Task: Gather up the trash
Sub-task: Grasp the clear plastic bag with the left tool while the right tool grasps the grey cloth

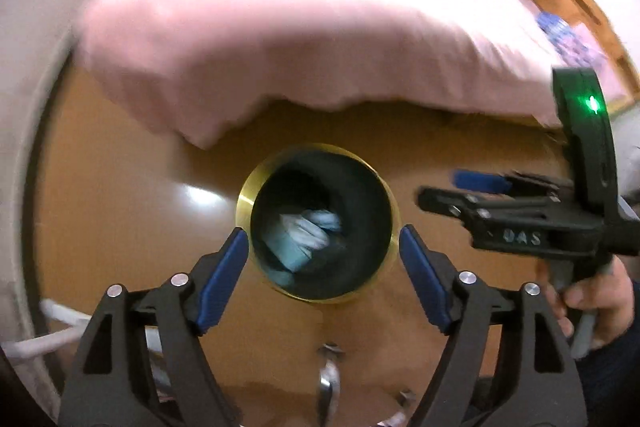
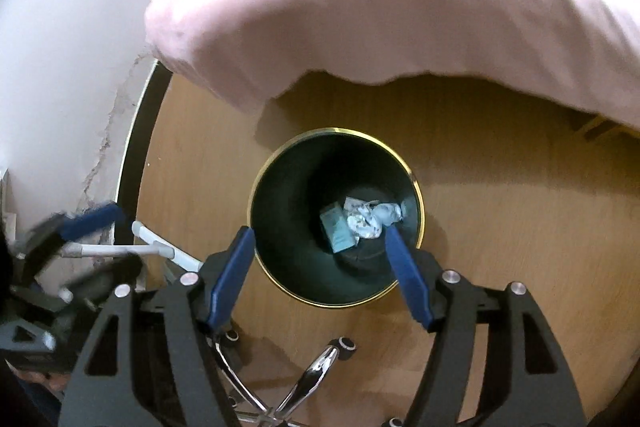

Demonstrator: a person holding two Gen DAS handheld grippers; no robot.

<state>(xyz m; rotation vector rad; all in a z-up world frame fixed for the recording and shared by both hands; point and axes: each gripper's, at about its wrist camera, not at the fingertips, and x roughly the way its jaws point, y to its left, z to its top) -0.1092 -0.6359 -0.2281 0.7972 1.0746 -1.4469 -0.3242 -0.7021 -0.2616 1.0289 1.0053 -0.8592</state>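
Pink bedding fills the top of both views, hanging over the wood floor. White wall on the left side, with white cables at its foot.

Below my grippers stands the waste bin, dark inside with a gold rim, upright on the floor just beside the bedding's edge. I'm looking almost straight down into it from both wrists.

My left gripper is spread wide with nothing between the blue pads; the bin mouth sits between and beyond the fingertips, no contact visible. My right gripper is likewise wide apart and empty, its pads framing the bin's near rim, above it rather than touching.

In the left view the right gripper shows side-on at right, a hand on its handle.

Chrome chair-base legs with casters at the bottom.

Trash lies at the bin's bottom: crumpled paper touching a small teal box, well below both grippers.
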